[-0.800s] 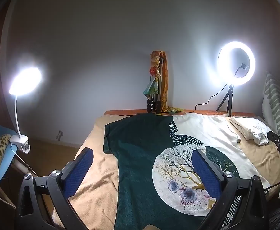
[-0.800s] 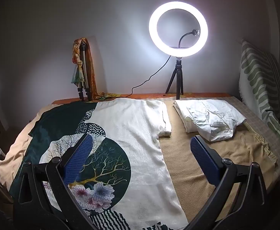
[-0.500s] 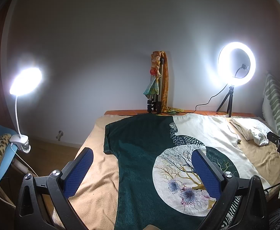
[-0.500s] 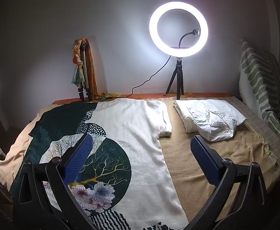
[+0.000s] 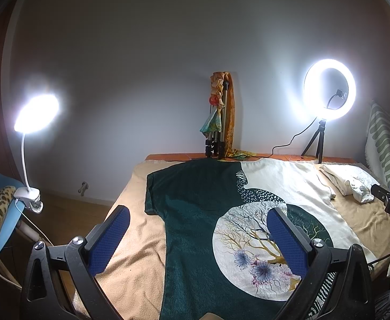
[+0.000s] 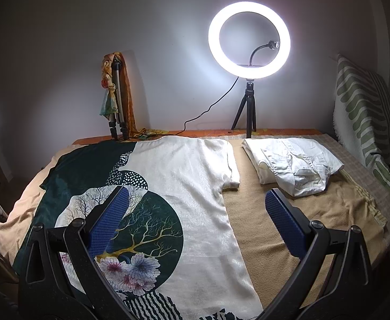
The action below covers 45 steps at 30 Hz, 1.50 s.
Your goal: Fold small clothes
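Left wrist view shows the bed (image 5: 131, 242) under its tan blanket, and nothing on it has shifted over the last moment; both grippers hover where they were, so the fold looks not yet begun. The T-shirt (image 5: 195, 213) lies flat and spread across the blanket, dark green on one half and cream on the other, collar toward the wall; its green sleeve (image 5: 155, 194) reaches toward the bed's left edge, with bare blanket beside it. On the other side the cream sleeve (image 6: 231, 168) ends just short of a folded white garment (image 6: 293, 165), a strip of blanket between them; that strip is likely the tightest room for a sideways fold. The ring light (image 6: 249, 40) stands at the headboard, well clear. The left gripper (image 5: 197, 234) is spread wide and holds nothing; the right gripper (image 6: 195, 216) hangs likewise agape over the shirt's right flank.
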Each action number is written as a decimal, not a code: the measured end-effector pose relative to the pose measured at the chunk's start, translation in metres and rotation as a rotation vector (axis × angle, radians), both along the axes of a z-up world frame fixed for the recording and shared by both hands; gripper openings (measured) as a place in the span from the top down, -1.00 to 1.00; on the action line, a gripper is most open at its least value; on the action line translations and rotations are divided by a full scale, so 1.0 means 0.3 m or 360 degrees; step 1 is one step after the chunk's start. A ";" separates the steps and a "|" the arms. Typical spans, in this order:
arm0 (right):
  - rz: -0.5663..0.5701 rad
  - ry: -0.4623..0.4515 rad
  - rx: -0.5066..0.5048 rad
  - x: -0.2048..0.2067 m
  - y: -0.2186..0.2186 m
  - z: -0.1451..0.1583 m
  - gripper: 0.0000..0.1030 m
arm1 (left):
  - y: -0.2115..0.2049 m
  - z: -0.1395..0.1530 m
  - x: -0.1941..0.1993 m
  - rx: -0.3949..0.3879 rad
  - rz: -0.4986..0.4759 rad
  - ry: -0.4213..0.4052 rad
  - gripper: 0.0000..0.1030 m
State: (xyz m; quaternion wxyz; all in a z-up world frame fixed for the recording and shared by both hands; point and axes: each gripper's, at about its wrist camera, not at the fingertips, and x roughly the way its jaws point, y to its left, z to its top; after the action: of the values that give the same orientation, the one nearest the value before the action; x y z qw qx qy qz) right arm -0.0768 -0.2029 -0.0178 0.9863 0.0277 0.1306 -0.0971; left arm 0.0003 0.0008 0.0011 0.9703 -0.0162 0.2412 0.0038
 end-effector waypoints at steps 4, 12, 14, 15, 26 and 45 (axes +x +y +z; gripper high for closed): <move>0.0001 0.0000 0.0002 0.000 0.000 0.001 -1.00 | 0.005 0.002 0.001 0.0002 0.0001 0.0000 -0.99; 0.0003 0.0001 -0.0003 0.000 0.003 0.001 -1.00 | 0.015 0.003 0.003 0.0004 0.0000 0.0003 -0.99; 0.0001 0.0001 -0.0004 0.000 0.003 0.000 -1.00 | 0.017 0.003 0.004 0.0006 0.0000 0.0004 -0.99; 0.0001 0.0001 -0.0004 0.000 0.001 0.001 -1.00 | 0.015 0.003 0.003 0.0008 0.0000 0.0003 -0.99; 0.0000 -0.0002 -0.0013 0.001 0.010 -0.001 -1.00 | 0.019 -0.001 -0.003 0.0013 0.0002 0.0015 -0.99; 0.0009 0.0021 -0.0071 0.044 0.045 0.005 -1.00 | 0.078 -0.097 -0.022 0.0008 0.0034 0.0123 -0.88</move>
State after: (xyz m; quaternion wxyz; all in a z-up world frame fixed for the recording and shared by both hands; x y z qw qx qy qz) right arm -0.0637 -0.1894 -0.0163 0.9860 0.0048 0.1350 -0.0974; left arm -0.0061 0.0241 -0.0280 0.9602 -0.0162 0.2783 0.0155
